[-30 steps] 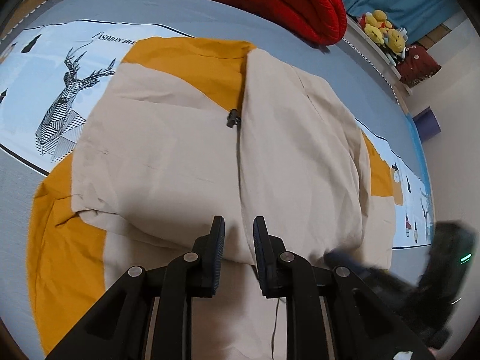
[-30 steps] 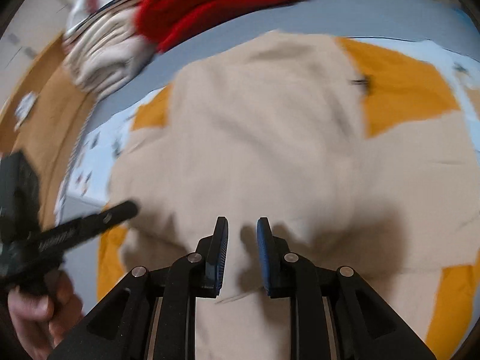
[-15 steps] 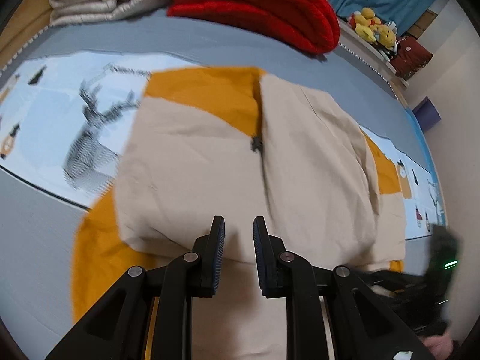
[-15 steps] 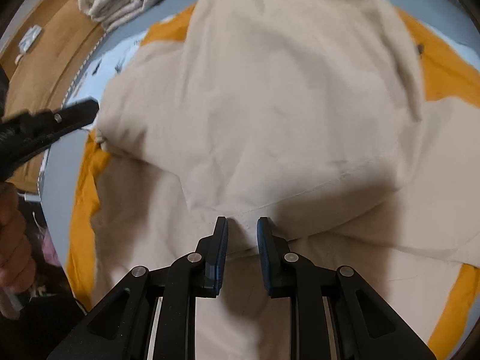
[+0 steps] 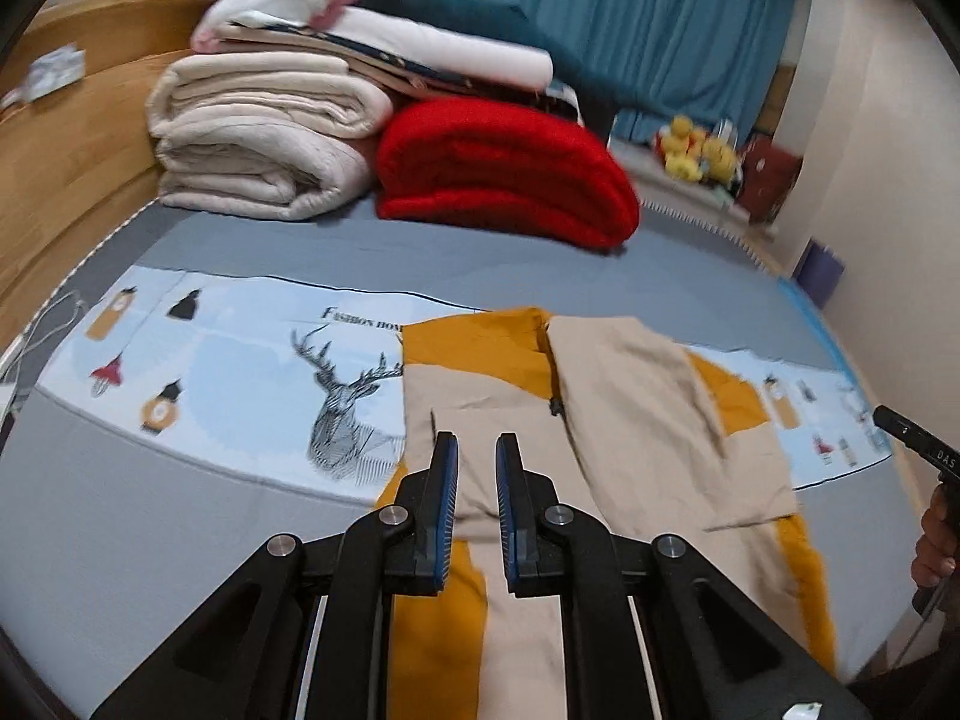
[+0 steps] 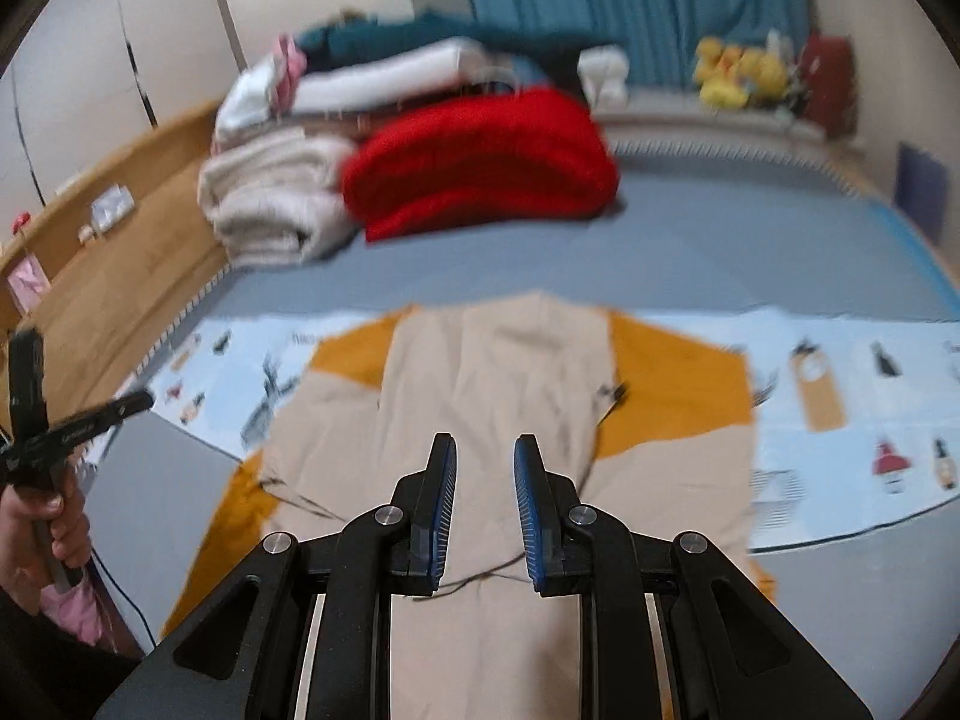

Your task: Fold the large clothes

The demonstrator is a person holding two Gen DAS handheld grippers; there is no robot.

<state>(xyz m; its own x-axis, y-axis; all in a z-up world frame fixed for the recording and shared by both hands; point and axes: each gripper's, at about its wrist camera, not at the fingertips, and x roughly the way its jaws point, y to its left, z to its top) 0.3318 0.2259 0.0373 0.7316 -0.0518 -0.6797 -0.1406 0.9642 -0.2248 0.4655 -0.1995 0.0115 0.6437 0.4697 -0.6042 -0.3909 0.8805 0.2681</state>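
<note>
Left wrist view: left hand-held gripper (image 5: 477, 504) has just been closing, jaws a narrow gap apart with nothing between them; right hand-held gripper (image 6: 485, 510) slightly wider, also empty. Both views now sit higher and farther from the beige-and-mustard zip jacket (image 5: 606, 420), lying partly folded on the grey bed (image 5: 180, 528); that fold looks done. Jacket's near hem is hidden behind the gripper frames, right view blurred, red folded blanket (image 5: 504, 174) beyond.

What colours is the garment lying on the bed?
Beige with mustard-yellow panels, the garment shows best in the left wrist view.
</note>
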